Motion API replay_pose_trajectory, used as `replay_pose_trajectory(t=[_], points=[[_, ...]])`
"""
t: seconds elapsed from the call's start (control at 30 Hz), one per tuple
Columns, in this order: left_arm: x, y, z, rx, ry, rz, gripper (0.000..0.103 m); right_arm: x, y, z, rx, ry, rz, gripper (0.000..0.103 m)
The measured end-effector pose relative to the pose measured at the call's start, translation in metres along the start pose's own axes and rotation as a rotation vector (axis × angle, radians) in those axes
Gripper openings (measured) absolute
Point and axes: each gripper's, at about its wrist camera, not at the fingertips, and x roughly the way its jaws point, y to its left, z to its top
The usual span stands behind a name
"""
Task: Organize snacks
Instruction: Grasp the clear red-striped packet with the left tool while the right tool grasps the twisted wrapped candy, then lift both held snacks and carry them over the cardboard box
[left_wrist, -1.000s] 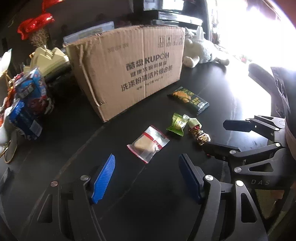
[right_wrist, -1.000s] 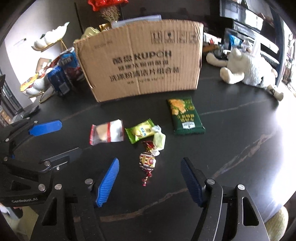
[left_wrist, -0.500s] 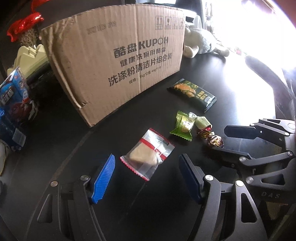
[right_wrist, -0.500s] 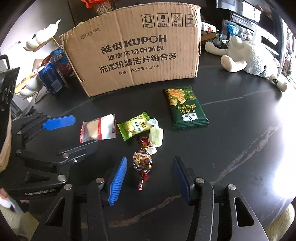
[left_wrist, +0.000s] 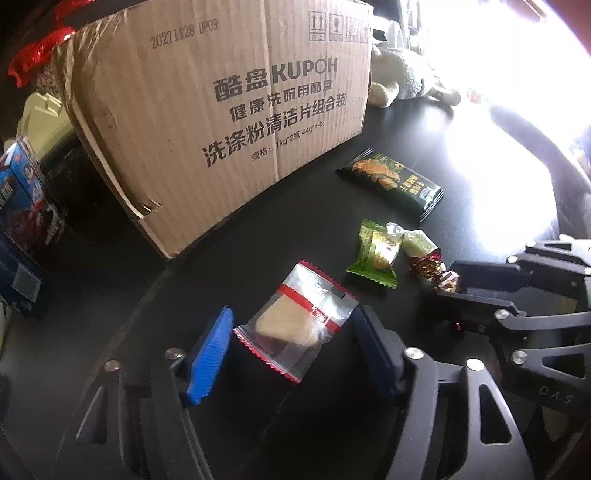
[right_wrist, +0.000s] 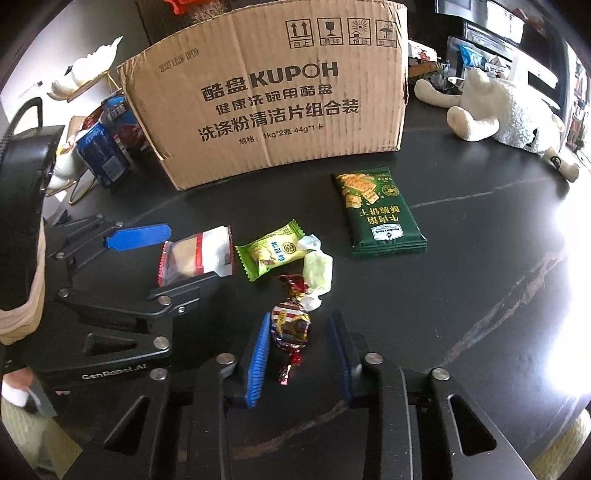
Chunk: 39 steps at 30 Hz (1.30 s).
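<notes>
L gripper (left_wrist: 291, 347) closing round clear packet (left_wrist: 295, 325), R gripper (right_wrist: 299, 350) round candy (right_wrist: 290, 326); plush (right_wrist: 509, 110) whole only R view.

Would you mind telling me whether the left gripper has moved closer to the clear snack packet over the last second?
Yes. The left gripper has advanced toward the cardboard box; its closing jaws now flank the clear snack packet, which previously lay ahead of them.

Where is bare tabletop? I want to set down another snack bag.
Free: the black table right of the dark green cracker packet, out to the white plush lamb. Crowded: the candies between both claws, and the clutter left of the brown cardboard box.
</notes>
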Motion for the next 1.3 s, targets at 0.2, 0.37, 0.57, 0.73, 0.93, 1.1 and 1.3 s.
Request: replay_pose_trajectory(t=[0.2,0.37,0.57,0.73,0.93,1.1,1.3], points=[[-0.005,-0.003,-0.004,-0.006,-0.017,0.019,0.039,-0.001,0.000,-0.002,0.003,-0.009,0.022,0.022],[-0.018,-0.004,-0.008,-0.065,-0.044,0.025,0.037,-0.006,-0.001,-0.004,0.002,-0.023,0.037,0.022],[-0.048,-0.013,-0.008,-0.145,-0.072,0.050,0.037,-0.025,-0.003,-0.004,0.007,-0.070,0.069,0.022],[-0.072,-0.021,-0.008,-0.164,-0.112,0.082,0.037,-0.042,-0.004,-0.004,0.004,-0.099,0.092,0.022],[-0.106,-0.032,-0.005,-0.183,-0.159,0.113,0.037,-0.066,0.000,-0.004,-0.027,-0.150,0.118,0.022],[-0.130,-0.039,0.000,-0.211,-0.201,0.159,0.037,-0.088,-0.001,0.002,-0.048,-0.191,0.146,0.022],[-0.155,-0.040,0.011,-0.261,-0.251,0.170,0.037,-0.113,-0.002,0.019,-0.078,-0.247,0.171,0.022]])
